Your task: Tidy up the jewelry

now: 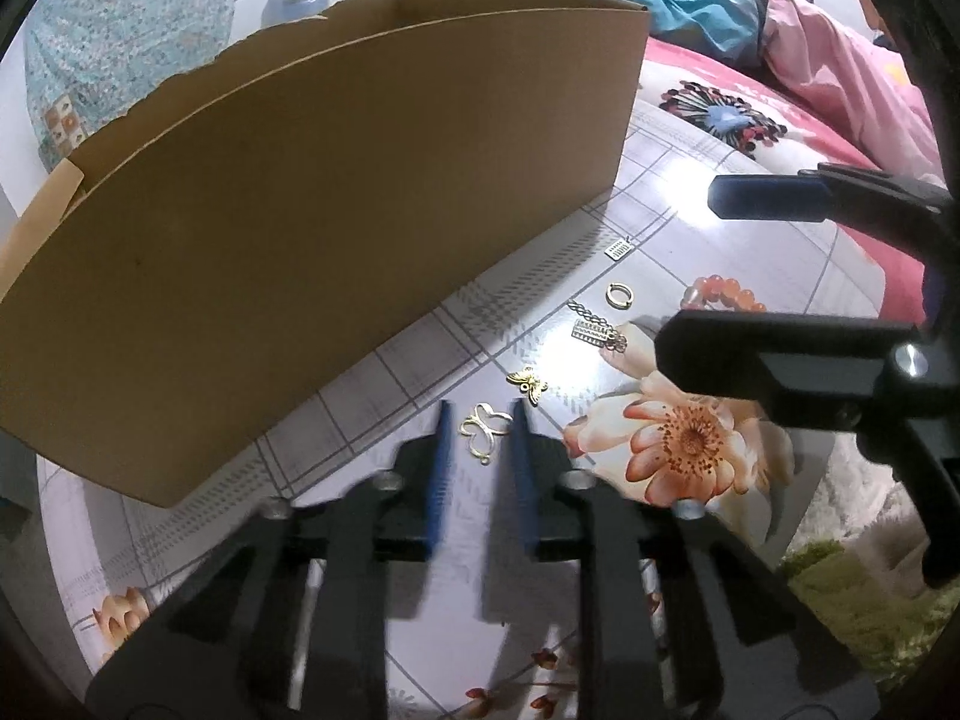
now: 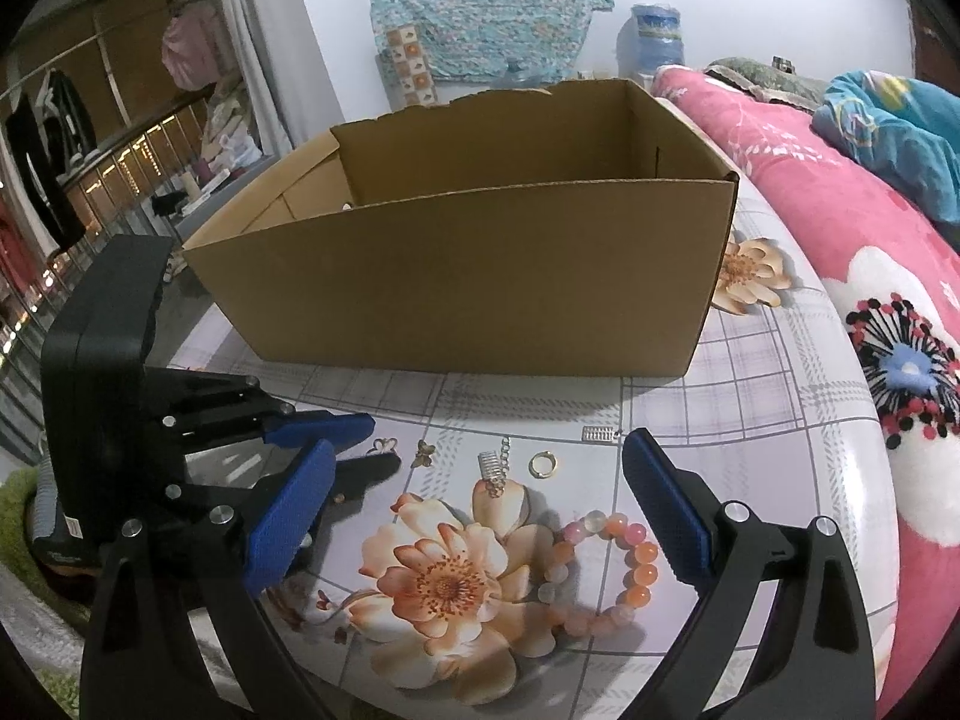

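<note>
Small jewelry lies on a floral tablecloth in front of an open cardboard box [image 1: 300, 228] [image 2: 480, 276]. My left gripper [image 1: 480, 420] is open low over the table, its blue fingers on either side of a gold open butterfly charm [image 1: 485, 429] [image 2: 384, 445]. Beside it lie a small gold butterfly [image 1: 528, 384] [image 2: 425, 453], a silver chain piece [image 1: 594, 327] [image 2: 495, 468], a gold ring [image 1: 618, 295] [image 2: 545, 463] and a silver tag [image 1: 618, 249] [image 2: 599, 434]. My right gripper [image 2: 474, 498] is wide open above a pink bead bracelet [image 2: 606, 570] [image 1: 720, 294].
A pink flowered quilt [image 2: 870, 228] and blue clothing [image 2: 888, 126] lie to the right of the table. A green mat [image 1: 840, 576] shows past the table's near edge. Clothes hang at the far left in the right wrist view.
</note>
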